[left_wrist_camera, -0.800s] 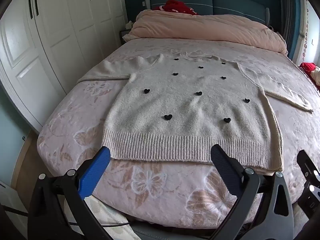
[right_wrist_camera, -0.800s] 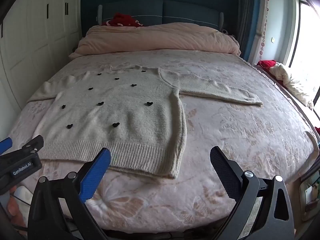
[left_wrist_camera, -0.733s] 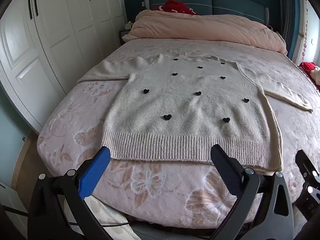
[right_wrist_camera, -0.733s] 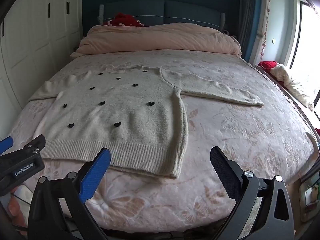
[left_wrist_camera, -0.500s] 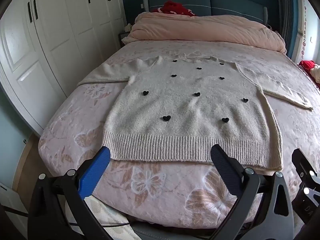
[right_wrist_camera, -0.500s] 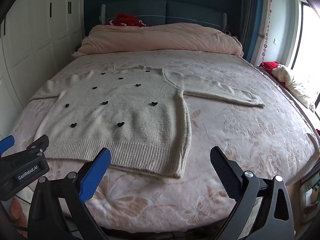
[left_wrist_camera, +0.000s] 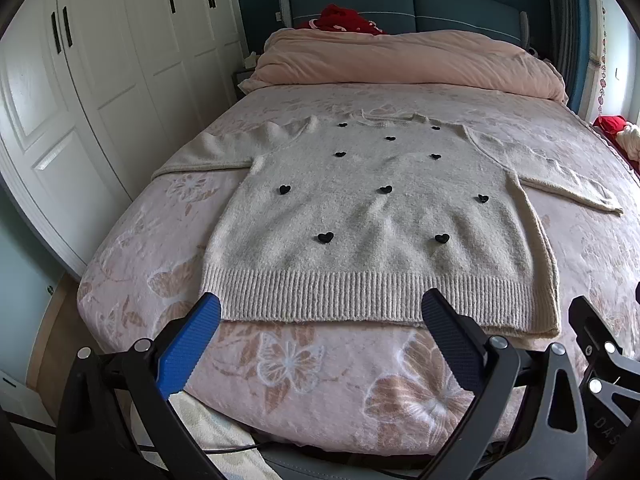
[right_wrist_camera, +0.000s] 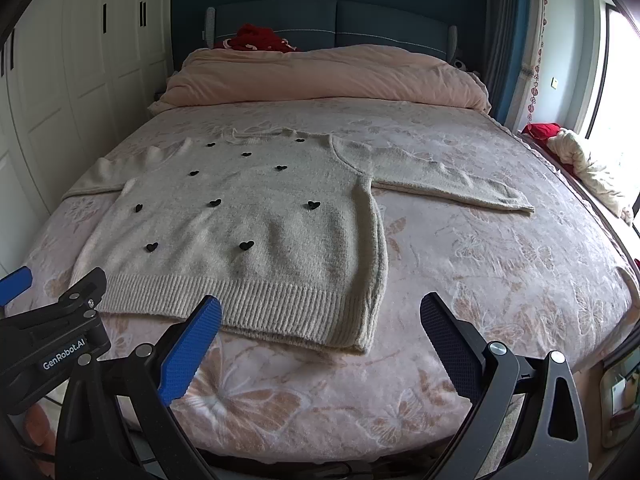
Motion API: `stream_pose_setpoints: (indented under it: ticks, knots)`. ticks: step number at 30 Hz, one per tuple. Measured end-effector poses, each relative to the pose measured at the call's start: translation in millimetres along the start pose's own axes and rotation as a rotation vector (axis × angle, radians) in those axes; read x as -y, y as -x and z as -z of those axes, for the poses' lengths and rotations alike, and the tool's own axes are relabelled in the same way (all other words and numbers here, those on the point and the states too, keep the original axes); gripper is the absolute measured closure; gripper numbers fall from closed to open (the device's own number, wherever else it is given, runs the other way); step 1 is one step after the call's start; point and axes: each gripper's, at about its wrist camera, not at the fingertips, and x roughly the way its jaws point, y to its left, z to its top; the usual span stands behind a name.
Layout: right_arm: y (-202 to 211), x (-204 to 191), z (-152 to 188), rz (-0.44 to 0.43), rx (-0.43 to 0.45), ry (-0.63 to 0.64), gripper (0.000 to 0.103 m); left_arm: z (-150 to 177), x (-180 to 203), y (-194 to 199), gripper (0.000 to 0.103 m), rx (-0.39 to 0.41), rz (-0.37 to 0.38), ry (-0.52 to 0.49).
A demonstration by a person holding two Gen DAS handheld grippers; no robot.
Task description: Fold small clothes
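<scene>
A cream sweater dotted with black hearts lies spread flat on the bed, its left sleeve reaching toward the wardrobe, its right sleeve stretched toward the window side. No fold has been made yet (the whole job appears to lie ahead). The left gripper hangs released and empty before the ribbed hem; the right gripper, likewise wide and empty, hovers near the hem's right corner.

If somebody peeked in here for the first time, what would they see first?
Probably the fluffy cream knitted sweater with little black hearts, spread flat with sleeves out in the middle of the pink flowery bedspread. Next, the open left gripper and open right gripper, poised empty near its ribbed hem.
</scene>
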Motion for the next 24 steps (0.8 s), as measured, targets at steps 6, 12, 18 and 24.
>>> stream_pose_setpoints:
  ticks: [6, 12, 18, 24]
  knots:
    - [-0.3, -1.0, 0.6, -0.008, 0.000, 0.000, 0.005, -0.2, 1.6, 1.2, 0.005, 0.003, -0.002, -0.004]
    - [-0.4, -1.0, 1.0, -0.014, -0.002, -0.002, 0.005, -0.4, 4.0, 3.0, 0.005, 0.003, -0.002, -0.011]
    - [-0.7, 0.1, 0.7, -0.017, -0.003, -0.004, 0.005, 1.0, 6.9, 4.8, 0.005, 0.004, -0.005, -0.016]
    - [-0.7, 0.7, 0.9, -0.019, -0.004, -0.005, 0.005, 2.2, 6.8, 4.9, 0.005, 0.003, -0.004, -0.018]
